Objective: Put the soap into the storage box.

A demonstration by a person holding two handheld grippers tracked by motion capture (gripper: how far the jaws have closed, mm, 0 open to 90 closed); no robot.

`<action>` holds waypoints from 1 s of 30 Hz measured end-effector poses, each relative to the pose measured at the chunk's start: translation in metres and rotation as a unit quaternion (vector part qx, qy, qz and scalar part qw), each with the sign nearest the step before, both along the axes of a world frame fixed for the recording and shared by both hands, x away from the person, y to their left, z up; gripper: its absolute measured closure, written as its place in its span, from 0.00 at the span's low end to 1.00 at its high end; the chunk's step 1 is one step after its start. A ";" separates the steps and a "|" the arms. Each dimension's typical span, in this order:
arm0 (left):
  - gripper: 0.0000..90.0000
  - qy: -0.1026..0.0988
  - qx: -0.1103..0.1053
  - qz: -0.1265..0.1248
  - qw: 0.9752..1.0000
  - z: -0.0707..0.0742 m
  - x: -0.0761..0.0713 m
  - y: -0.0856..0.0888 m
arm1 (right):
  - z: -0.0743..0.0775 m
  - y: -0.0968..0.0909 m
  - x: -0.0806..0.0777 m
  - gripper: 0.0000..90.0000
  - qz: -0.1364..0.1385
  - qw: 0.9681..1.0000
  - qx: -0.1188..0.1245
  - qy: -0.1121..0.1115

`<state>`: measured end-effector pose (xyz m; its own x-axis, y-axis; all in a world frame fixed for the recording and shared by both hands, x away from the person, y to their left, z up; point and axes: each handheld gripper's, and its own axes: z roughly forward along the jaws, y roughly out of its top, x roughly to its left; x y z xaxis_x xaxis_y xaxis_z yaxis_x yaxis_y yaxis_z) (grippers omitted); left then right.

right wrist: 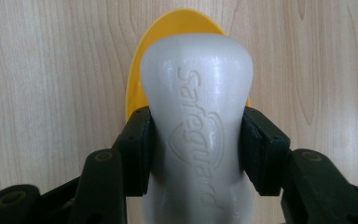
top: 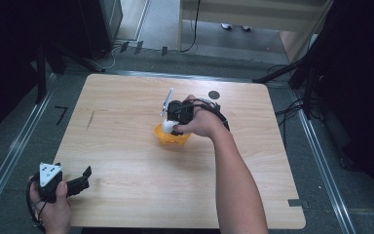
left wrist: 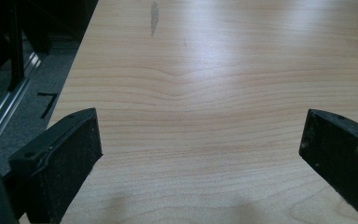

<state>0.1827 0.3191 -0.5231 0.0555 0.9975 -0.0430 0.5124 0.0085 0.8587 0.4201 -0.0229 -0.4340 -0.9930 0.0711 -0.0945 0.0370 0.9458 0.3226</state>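
A white bar of soap [right wrist: 196, 126] with an embossed brand name is clamped between the two black jaws of my right gripper [right wrist: 196, 149], which is shut on it. Below the soap lies a yellow-orange dish [right wrist: 142, 74], mostly covered by it. From above, the right gripper [top: 171, 127] points down over the dish [top: 171, 138] near the middle of the table, the soap [top: 167, 127] just at the dish's rim. My left gripper [top: 86, 176] rests at the table's near left corner; its jaws stand wide apart over bare wood [left wrist: 200, 154].
The wooden table [top: 126, 161] has a small dark round mark [top: 214, 94] behind the right hand and a dark streak [top: 90, 119] at the left. Dark stands and cables surround the table on the floor.
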 end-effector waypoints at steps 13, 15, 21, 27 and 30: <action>0.00 -0.001 -0.001 -0.001 1.000 0.000 0.000 0.000 | -0.011 0.009 0.005 0.57 0.010 1.000 -0.010 0.007; 0.00 0.000 0.000 -0.001 1.000 0.000 0.000 0.000 | -0.012 0.009 0.006 0.57 0.009 1.000 -0.012 0.012; 0.00 -0.001 -0.001 -0.001 1.000 0.000 0.000 0.000 | -0.016 0.011 0.007 0.57 0.012 1.000 -0.015 0.010; 0.00 -0.001 -0.001 -0.001 1.000 0.000 0.000 0.000 | -0.021 0.010 0.009 0.57 0.011 1.000 -0.023 0.013; 0.00 -0.001 -0.001 -0.001 1.000 0.000 0.000 0.000 | -0.022 0.011 0.010 0.57 0.013 1.000 -0.023 0.012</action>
<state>0.1827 0.3194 -0.5231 0.0578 0.9973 -0.0441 0.5112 0.0084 0.8594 0.4302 -0.0121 -0.4561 -0.9965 0.0407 -0.0724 0.0190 0.9605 0.2778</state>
